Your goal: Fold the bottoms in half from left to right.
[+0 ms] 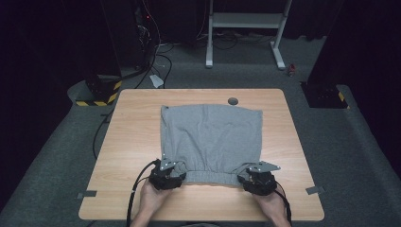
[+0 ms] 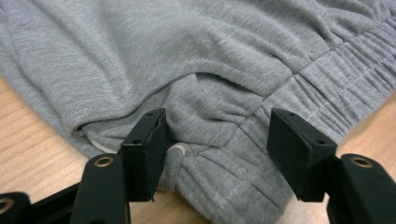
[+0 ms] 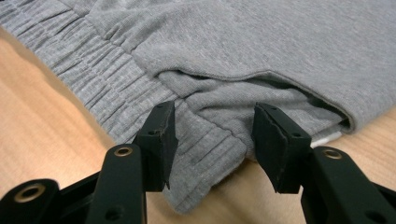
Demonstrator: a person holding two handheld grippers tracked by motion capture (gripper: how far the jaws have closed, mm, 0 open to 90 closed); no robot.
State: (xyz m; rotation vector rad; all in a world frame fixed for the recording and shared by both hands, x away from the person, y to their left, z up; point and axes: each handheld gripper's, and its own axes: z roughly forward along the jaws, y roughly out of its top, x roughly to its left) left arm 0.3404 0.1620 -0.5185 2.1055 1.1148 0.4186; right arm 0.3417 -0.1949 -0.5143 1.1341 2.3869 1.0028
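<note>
Left tongs (image 1: 168,173): at the near-left corner of the grey shorts (image 1: 211,142), jaws apart. In the left gripper view the waistband corner and a drawstring end (image 2: 176,151) sit between the jaws; the left jaw lies against the cloth and the right one stands clear, so nothing is clamped.
Right tongs (image 1: 256,178): at the near-right corner, jaws apart with the waistband corner lying between them; in the right gripper view the pads do not press on it.
Hands: both come in from the near edge, one behind each pair of tongs.
Shorts: lying flat in the middle of the bench (image 1: 132,142), elastic waistband (image 1: 208,177) toward the person, leg ends at the far side. The cloth looks folded over on itself, with a second layer showing at each waistband corner.
Progress: by my reading a first fold is done and the cloth is laid out fairly smooth; the tongs are only placed at the two near corners. Gripping and carrying the waistband over looks like what is left.
Bench: pale wood, bare around the shorts, a round dark cable hole (image 1: 232,100) near its far edge.
Room: grey carpet, dim; black cables (image 1: 156,56) at far left, a white metal frame (image 1: 246,28) at the back, yellow-and-black striped feet (image 1: 97,97) at both sides.
</note>
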